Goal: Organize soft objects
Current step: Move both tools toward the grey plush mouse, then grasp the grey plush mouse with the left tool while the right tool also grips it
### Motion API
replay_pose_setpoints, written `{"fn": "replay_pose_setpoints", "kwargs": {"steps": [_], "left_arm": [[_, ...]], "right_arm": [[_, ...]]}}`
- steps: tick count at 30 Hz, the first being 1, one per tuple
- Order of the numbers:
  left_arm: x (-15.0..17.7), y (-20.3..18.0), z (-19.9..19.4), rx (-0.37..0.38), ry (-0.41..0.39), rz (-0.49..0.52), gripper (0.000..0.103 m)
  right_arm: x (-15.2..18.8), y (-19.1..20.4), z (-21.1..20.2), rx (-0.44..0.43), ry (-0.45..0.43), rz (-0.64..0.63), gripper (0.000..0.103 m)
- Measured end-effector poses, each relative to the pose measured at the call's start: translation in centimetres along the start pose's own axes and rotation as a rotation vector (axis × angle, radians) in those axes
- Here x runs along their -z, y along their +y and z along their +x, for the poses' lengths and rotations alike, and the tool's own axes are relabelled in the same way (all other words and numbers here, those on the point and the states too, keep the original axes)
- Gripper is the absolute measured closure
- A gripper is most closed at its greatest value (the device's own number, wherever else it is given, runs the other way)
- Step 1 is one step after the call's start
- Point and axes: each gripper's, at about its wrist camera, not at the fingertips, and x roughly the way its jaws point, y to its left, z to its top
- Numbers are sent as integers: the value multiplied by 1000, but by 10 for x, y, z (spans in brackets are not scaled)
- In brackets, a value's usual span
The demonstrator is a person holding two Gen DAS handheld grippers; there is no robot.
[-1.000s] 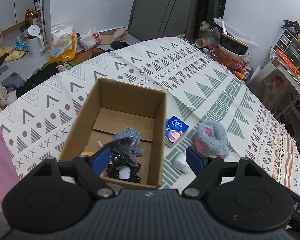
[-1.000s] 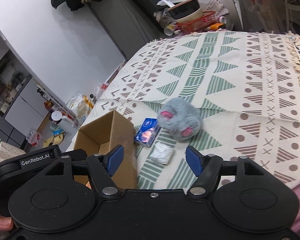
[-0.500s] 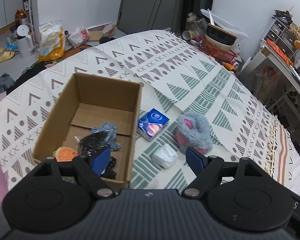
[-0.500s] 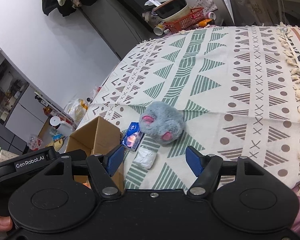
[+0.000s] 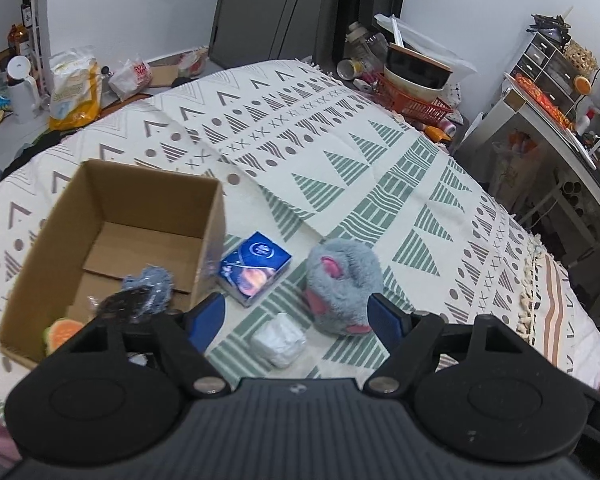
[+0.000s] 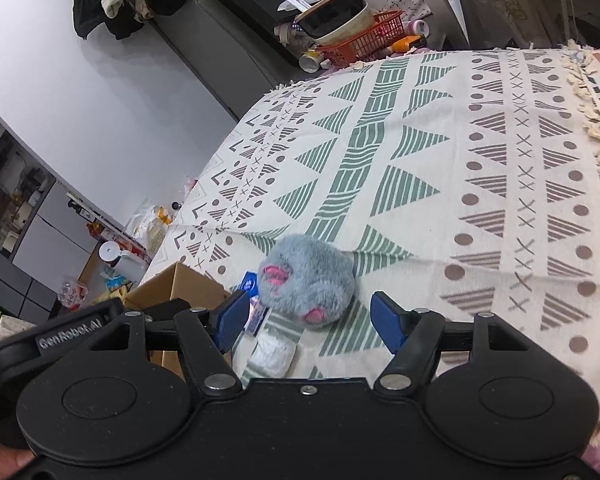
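Cardboard box (image 5: pixel 112 236) is sitting at the left of a patterned bedspread (image 5: pixel 380 168), already holding a dark bundle, a blue-grey knit piece (image 5: pixel 150 280) and an orange-fleshed toy (image 5: pixel 62 330), while three things are lying outside it: a blue packet (image 5: pixel 254 266) just beside the box wall, a white wrapped wad (image 5: pixel 278 338) nearer the cameras, and a grey plush toy (image 5: pixel 340 284) with pink patches to the right. The left gripper (image 5: pixel 296 314) is hanging over the wad and packet, its fingers apart, having just been closing a little with nothing between them. The right gripper (image 6: pixel 308 320) is lining up on the plush, fingers apart and empty. Judged from this, collection is partway done; next, the right fingers need lowering around the plush's body and closing before carrying it to the box.
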Motion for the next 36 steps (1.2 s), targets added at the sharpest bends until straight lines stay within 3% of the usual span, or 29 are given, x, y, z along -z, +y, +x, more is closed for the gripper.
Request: {"fn": "replay_pose_setpoints", "kwargs": {"steps": [8, 15, 21, 24, 26, 29, 36], "left_arm": [[-7, -13, 36, 14, 37, -2, 39], [-14, -17, 75, 32, 77, -9, 53], [-12, -15, 98, 61, 98, -30, 59], [-8, -15, 108, 64, 124, -19, 66], [-7, -14, 113, 66, 126, -21, 67], [-8, -13, 118, 64, 123, -21, 67], [-6, -10, 124, 71, 105, -36, 67]], "right_arm": [[-18, -9, 28, -17, 18, 10, 38], [-15, -26, 57, -53, 25, 64, 42], [-17, -30, 78, -71, 33, 88, 50], [-15, -34, 88, -64, 56, 94, 55], [-12, -37, 93, -43, 77, 99, 68], [-7, -42, 95, -6, 95, 105, 74], [-1, -49, 90, 28, 104, 136, 77]]}}
